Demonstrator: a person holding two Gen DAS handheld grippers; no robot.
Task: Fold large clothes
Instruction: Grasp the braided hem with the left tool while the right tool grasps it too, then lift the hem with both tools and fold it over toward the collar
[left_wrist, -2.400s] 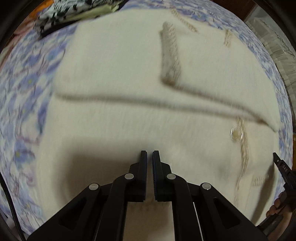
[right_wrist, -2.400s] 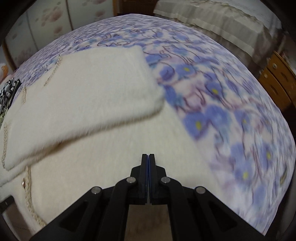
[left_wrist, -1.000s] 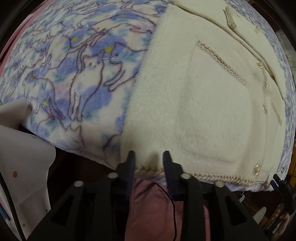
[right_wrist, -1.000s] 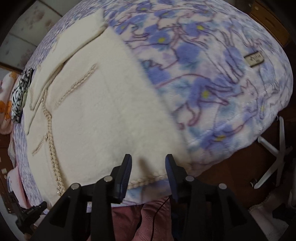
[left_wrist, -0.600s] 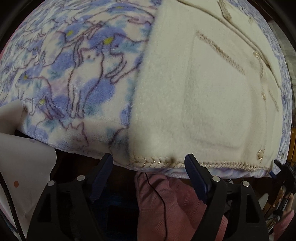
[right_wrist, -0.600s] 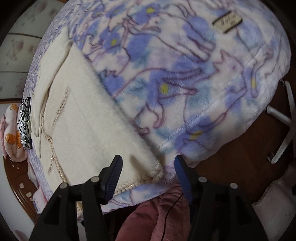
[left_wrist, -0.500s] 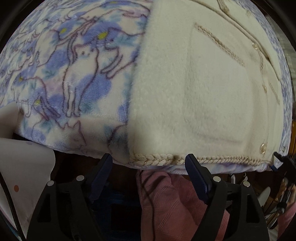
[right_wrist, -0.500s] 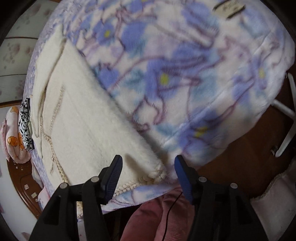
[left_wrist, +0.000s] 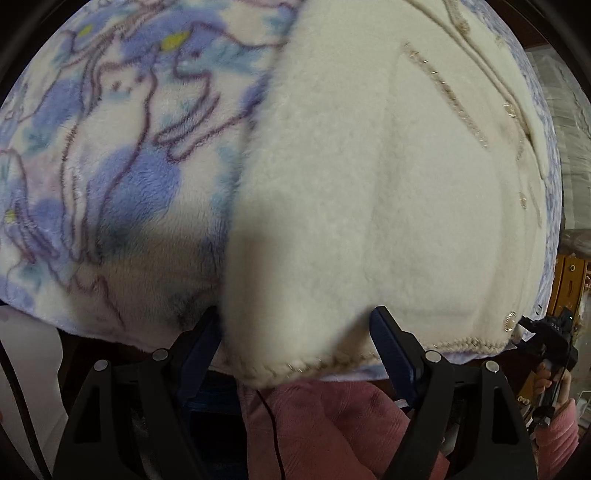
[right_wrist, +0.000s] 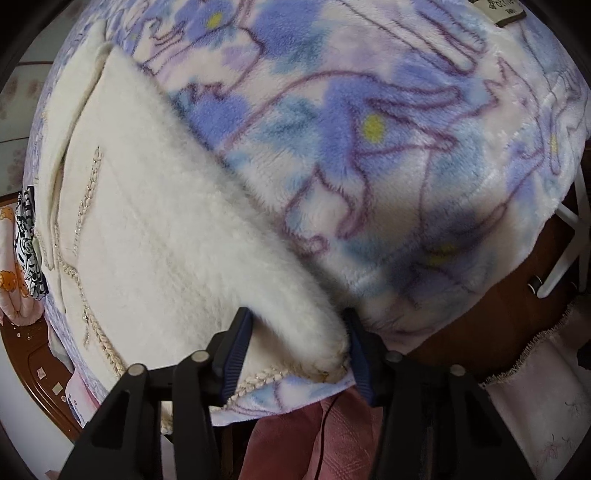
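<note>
Cardigan (left_wrist: 369, 192) lay flat on the blanket (left_wrist: 110, 177), long axis running away from its braided hem (left_wrist: 461, 345) at the near edge. Left tool (left_wrist: 295, 328) stood wide, straddling one hem corner; right tool (right_wrist: 295, 328) was closing around the other.

Cardigan (left_wrist: 369, 192) runs off the top edge (collar unseen); its hem corner (right_wrist: 332, 363) hides behind fleece.

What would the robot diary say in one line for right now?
stage: grabbing hem corners | left tongs: open around cream cardigan hem | right tongs: closing around other corner | surface: blue cat blanket
</note>
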